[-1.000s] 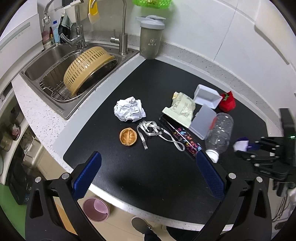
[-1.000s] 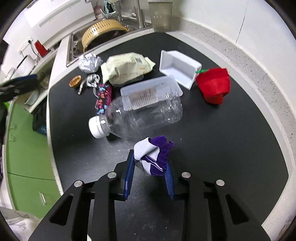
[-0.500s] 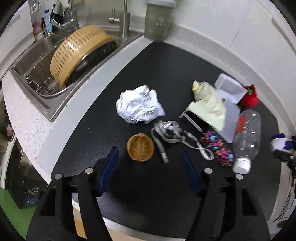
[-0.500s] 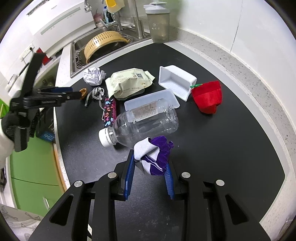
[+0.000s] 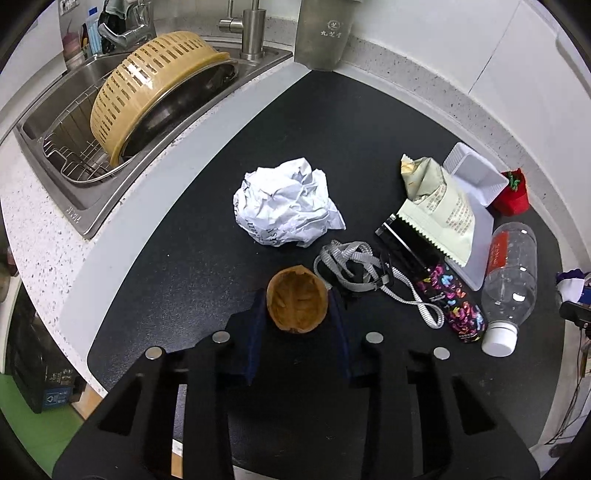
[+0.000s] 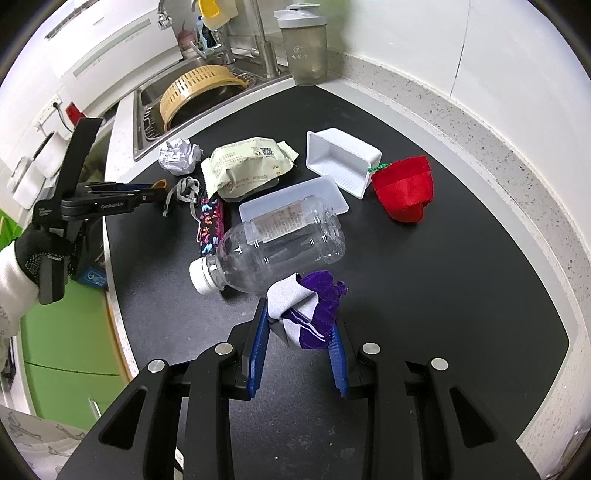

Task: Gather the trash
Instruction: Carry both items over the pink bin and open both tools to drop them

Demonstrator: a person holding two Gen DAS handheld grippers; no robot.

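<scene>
The left gripper (image 5: 297,310) was seen closed around a brown walnut shell half (image 5: 297,305) on the black countertop (image 5: 332,122), just below a crumpled white paper ball (image 5: 286,201) and beside a grey strap (image 5: 364,271). The right gripper (image 6: 298,334) was clamped on a purple-and-white cloth scrap (image 6: 304,308), held next to a clear plastic bottle (image 6: 273,254) lying on its side.

The grey shaker cup (image 5: 325,31) bears Chinese characters too small to read; other labels are illegible.
</scene>
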